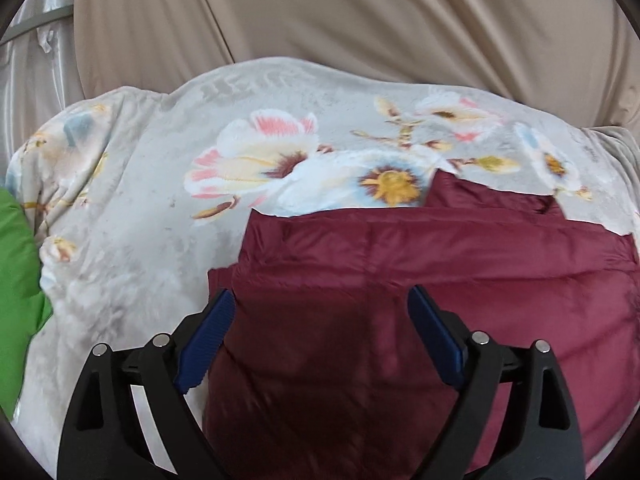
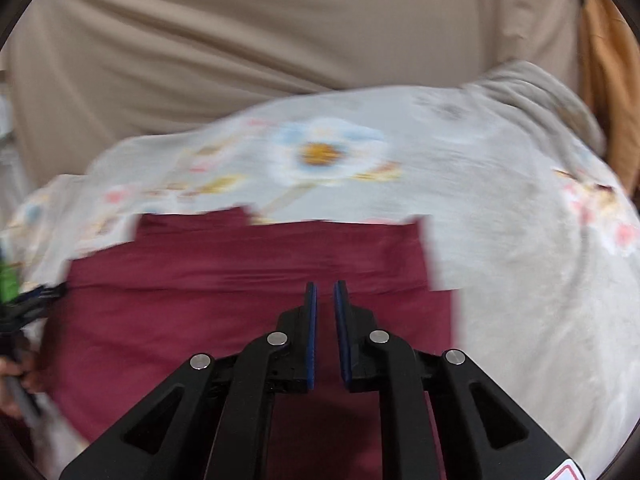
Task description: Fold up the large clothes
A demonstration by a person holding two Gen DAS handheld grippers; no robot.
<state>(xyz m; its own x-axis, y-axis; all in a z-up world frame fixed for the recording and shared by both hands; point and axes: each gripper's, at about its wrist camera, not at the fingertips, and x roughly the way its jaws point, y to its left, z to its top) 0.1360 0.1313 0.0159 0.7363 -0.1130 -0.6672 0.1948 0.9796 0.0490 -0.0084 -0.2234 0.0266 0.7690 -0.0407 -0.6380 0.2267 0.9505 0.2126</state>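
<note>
Spread wide, the left hand-held gripper (image 1: 320, 300) is hovering over the jacket (image 1: 400, 280), gripping nothing. The right hand-held gripper (image 2: 325, 292) is nearly closed, empty. The jacket is lying on a floral blanket (image 1: 140, 200); a green cloth (image 1: 16, 272) is cut off left. The right view is blurring.

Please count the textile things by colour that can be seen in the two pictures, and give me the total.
Dark red: 1, the padded garment.
Green: 1, a green item at the left edge.
Light floral: 1, the blanket under them.
Beige: 1, the plain cloth behind.
Orange: 1, a cloth strip at the right.
Total: 5
</note>
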